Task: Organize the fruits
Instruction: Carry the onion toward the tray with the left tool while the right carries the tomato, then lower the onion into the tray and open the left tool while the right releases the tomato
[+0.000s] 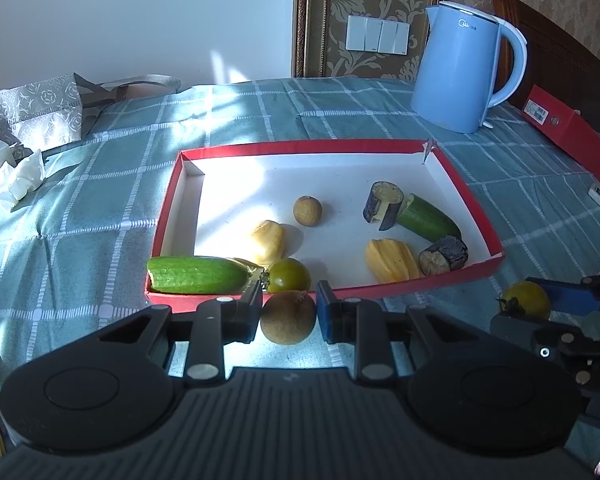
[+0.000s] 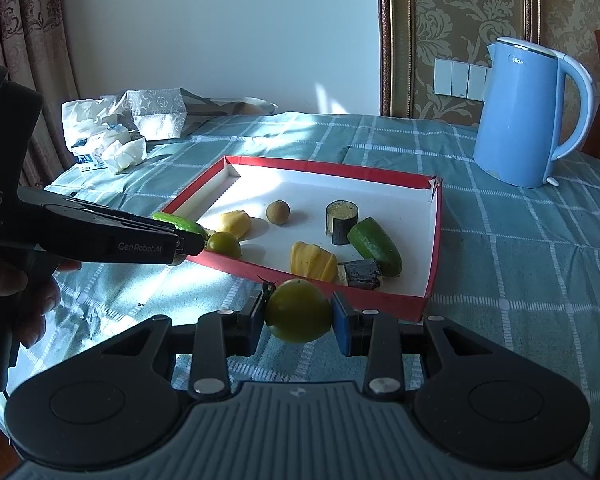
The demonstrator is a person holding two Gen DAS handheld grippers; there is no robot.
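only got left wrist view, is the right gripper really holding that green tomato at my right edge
observer: yes, right wrist view shows the right gripper shut on the green tomato, one pad on each side.
operator: is it inside the tray yet
observer: no, it appears to sit just short of the red tray's near wall, outside it.
operator: how do my jaws look from that side
observer: the left gripper tip is by the tray's near left corner, and it almost hides the brown fruit.
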